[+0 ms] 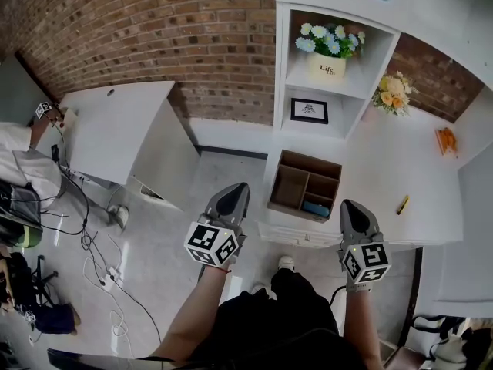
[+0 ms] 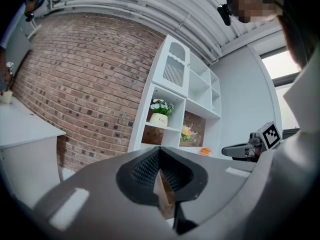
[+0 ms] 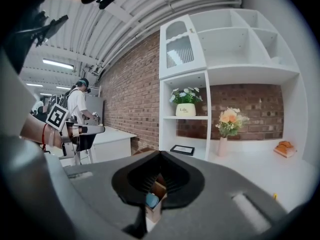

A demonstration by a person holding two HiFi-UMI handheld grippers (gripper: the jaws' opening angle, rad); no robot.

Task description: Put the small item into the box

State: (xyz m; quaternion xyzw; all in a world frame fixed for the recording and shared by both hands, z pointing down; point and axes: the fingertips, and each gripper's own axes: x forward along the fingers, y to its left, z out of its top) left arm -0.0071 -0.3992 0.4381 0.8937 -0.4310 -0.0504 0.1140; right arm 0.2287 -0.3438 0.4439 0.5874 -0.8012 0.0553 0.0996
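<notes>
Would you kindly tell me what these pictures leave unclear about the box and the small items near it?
Yellow item on the counter, head view: too small to identify.
Blue thing in the box, head view: too small to name.
Box, both gripper views: mostly hidden by the shut left gripper and right gripper; a sliver shows.

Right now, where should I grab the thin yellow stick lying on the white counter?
Pinch the thin yellow stick at its middle, across its narrow width, coming straight down from above. It lies flat and slanted on the white counter, with nothing touching it.
</notes>
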